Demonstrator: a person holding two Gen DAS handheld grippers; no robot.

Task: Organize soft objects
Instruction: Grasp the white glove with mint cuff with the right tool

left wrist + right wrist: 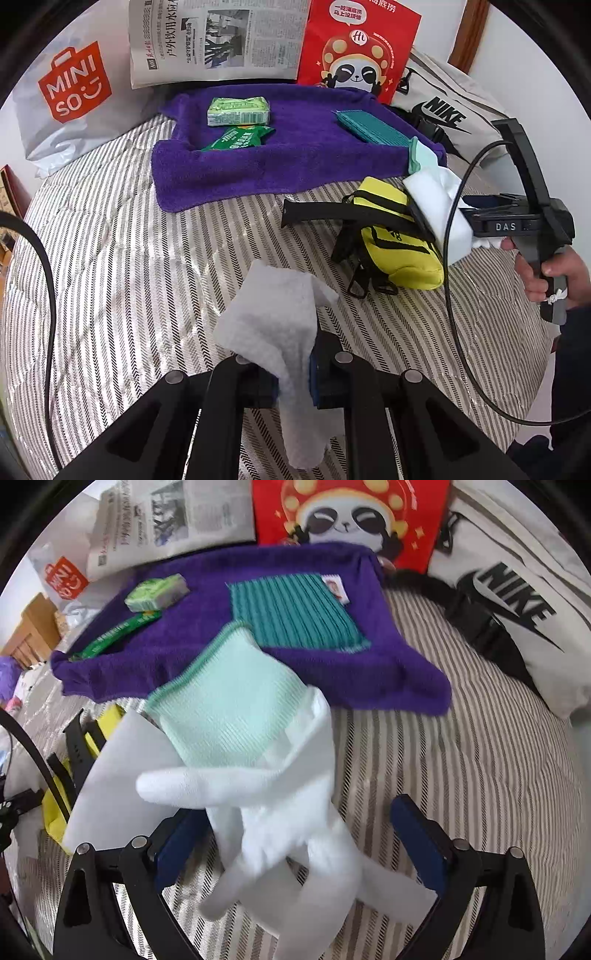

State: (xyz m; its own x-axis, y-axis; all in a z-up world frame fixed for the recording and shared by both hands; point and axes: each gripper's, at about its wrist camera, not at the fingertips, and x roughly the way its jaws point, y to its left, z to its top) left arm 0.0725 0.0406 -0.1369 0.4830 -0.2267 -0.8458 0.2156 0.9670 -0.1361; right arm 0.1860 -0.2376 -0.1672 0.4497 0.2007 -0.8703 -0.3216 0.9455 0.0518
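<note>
My left gripper [295,373] is shut on a white fluffy cloth [273,314], which stands up from the pads and hangs below them over the striped bed [129,277]. My right gripper [295,849] stands with its jaws wide. A white foam sheet [110,775] spans between them and a white glove with a mint cuff [229,701] lies across it, both lifted off the bed. In the left wrist view the right gripper [454,218] hovers over a yellow pouch [399,251]. A purple towel [295,166] lies behind, with a teal ribbed cloth [295,613] on it.
On the towel also lie a green tissue pack [238,110] and a green snack wrapper [236,138]. A Miniso bag [70,85], a newspaper [221,40], a red panda bag [354,48] and a Nike bag [443,110] line the back. Cables [450,295] trail across the bed.
</note>
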